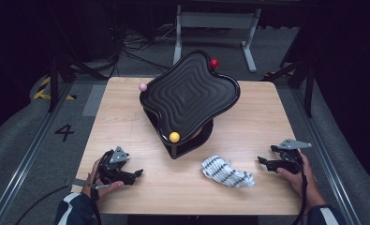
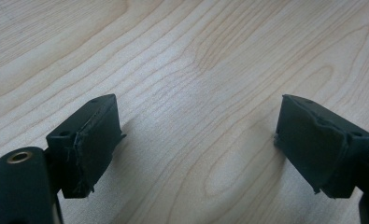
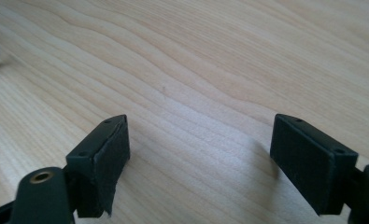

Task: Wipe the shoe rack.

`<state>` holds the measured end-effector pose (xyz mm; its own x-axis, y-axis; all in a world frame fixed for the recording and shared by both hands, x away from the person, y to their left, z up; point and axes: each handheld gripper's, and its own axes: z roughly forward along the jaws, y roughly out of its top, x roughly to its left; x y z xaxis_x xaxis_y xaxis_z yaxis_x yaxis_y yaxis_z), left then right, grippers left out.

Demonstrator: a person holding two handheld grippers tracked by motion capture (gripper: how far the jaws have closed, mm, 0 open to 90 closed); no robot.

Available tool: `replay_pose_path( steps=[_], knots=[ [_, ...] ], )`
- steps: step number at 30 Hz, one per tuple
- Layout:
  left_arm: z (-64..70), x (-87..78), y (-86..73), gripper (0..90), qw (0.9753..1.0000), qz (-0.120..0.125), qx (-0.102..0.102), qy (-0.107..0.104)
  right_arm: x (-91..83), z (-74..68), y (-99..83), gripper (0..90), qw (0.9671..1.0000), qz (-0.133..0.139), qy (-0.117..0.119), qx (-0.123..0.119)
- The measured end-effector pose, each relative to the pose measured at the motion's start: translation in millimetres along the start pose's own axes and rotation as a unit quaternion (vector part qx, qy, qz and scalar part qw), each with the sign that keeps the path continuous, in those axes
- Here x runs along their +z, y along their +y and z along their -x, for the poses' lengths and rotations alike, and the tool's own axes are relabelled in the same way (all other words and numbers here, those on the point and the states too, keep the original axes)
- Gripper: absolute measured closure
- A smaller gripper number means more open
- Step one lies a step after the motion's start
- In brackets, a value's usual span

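So the setup is a pale wood desk (image 1: 126,98) with a black wavy tray (image 1: 189,96) propped at a tilt in the middle, and the thing closest to the claws is a crumpled white cloth with dark stripes (image 1: 227,172) lying flat near the front edge, between the two hands and nearer the right one. The left claw (image 1: 136,174) sits low over the desk at the front left with its jaws spread wide and nothing between them, only bare wood grain in the left gripper view. The right claw (image 1: 263,161) is just as released, jaws apart over bare desk, just right of the cloth and apart from it. The cloth looks light, soft and floppy, so it would probably sag and bunch when lifted; pinching a raised fold on top seems the safest bet. Three little balls sit on the tray rim: yellow (image 1: 174,137) at the low front edge, pink (image 1: 143,86) on the left, red (image 1: 214,63) at the back. Only writing readable is a "4" (image 1: 64,132) on the floor.
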<state>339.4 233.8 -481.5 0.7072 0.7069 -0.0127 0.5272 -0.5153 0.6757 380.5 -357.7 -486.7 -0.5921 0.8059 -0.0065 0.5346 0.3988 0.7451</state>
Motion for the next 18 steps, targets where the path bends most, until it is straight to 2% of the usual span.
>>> replay_pose_path(
  steps=[18],
  knots=[
    [0.1,0.3,-0.2,14.3,1.0000,0.002,0.000,0.002,0.3,0.4,0.1,18.9,1.0000,-0.002,0.002,0.000]
  ],
)
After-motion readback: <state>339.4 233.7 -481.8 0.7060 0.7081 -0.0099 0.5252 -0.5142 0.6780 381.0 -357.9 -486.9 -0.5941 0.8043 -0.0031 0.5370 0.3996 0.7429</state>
